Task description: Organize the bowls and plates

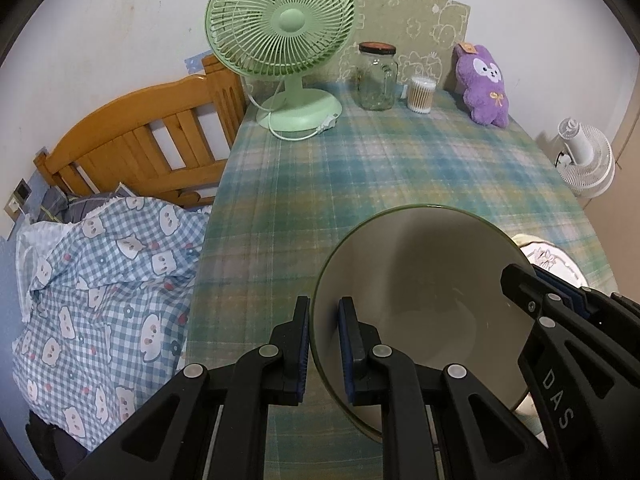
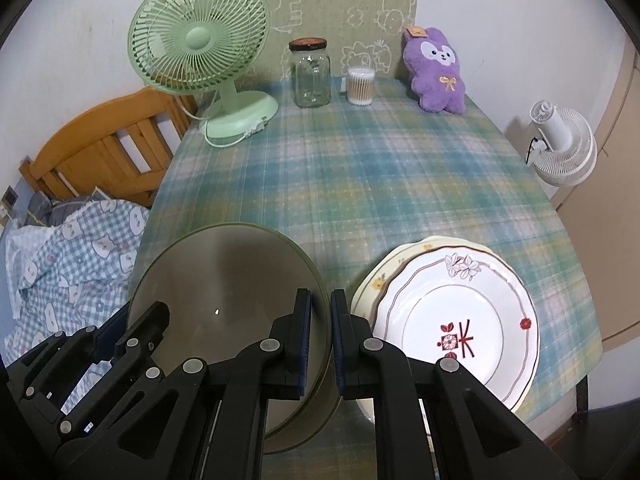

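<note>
Green-rimmed and grey inside, the bowl (image 1: 420,300) is hanging between my two grippers over the near part of the surface (image 1: 360,168), and I am pinching its rim from both sides. My left gripper (image 1: 324,344) is clamping the left rim, one finger inside the wall and one outside. My right gripper (image 2: 320,332) is doing the same on the right rim, fingers narrow with the thin wall between them.

Just right of the bowl, the plates (image 2: 452,320) are lying stacked, a white one with a red flower design on top of a cream one with small yellow flowers.

What I am worrying about: each grip is only catching a thin strip of glazed rim, so the bowl could be slipping or swinging if my hands pull apart or tilt unevenly. It looks tipped already, and I judge that a loose pinch on either side would be letting it drop onto the surface or knock the plate stack. My right gripper is also working very close to the plates' near-left edge, so a careless shift right could be chipping them or pushing them toward the right edge of the surface.

Writing: the side of the right gripper, seen from the left camera, is showing the letters "DAS" (image 1: 558,398). The red mark in the middle of the top plate looks like a decorative character, which I cannot read. A tan tag on the purple plush (image 2: 436,72) at the far side is too small to read.
</note>
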